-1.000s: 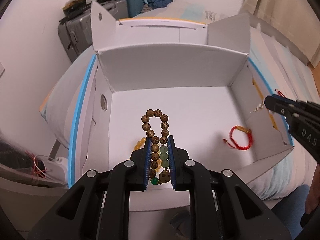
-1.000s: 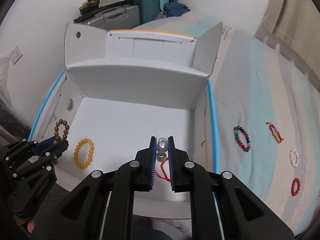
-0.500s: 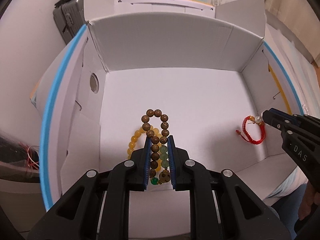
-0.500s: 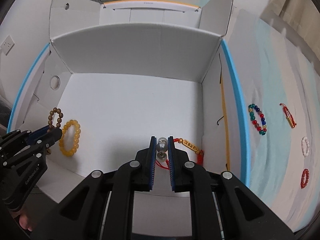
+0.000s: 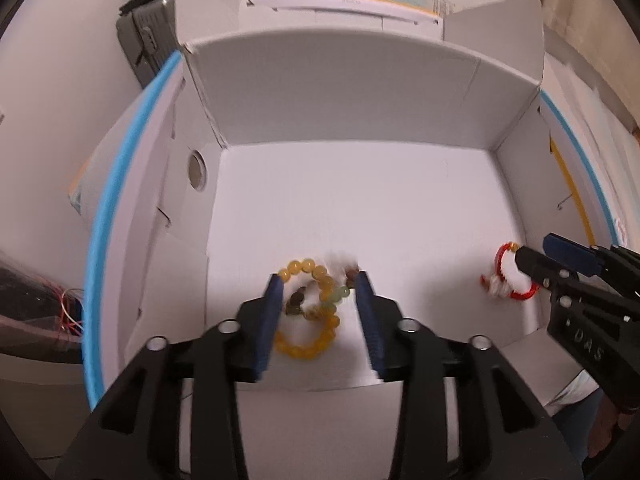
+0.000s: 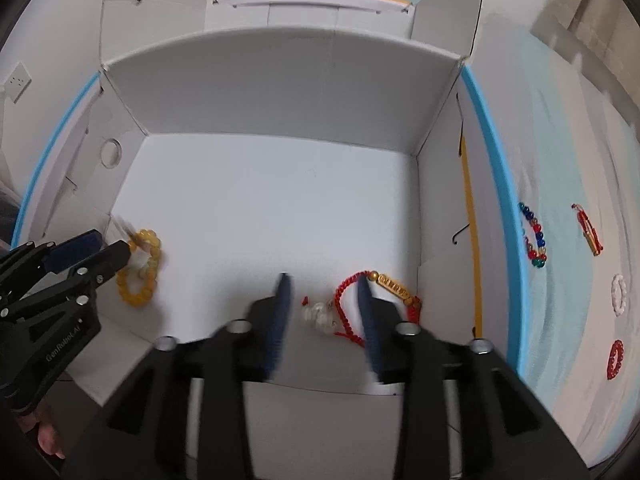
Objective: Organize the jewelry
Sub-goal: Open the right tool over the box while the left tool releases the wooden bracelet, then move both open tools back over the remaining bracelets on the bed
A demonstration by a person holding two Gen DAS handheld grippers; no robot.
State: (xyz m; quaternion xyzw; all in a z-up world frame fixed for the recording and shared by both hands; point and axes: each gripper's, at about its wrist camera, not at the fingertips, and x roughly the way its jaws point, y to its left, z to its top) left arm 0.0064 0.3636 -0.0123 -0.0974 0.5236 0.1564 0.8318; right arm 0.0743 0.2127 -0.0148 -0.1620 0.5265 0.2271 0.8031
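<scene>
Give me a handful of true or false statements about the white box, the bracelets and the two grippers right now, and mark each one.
1. The yellow bead bracelet lies inside the white cardboard box. True.
2. The left hand-held gripper is clamped shut on beads. False: its jaws have just been opening, and the beads lie loose between them.
3. The red cord bracelet lies on the box floor by the right hand-held gripper. True.
4. No jewelry is left outside the box. False: a multicolored bead bracelet and others lie on the bedsheet.
</scene>
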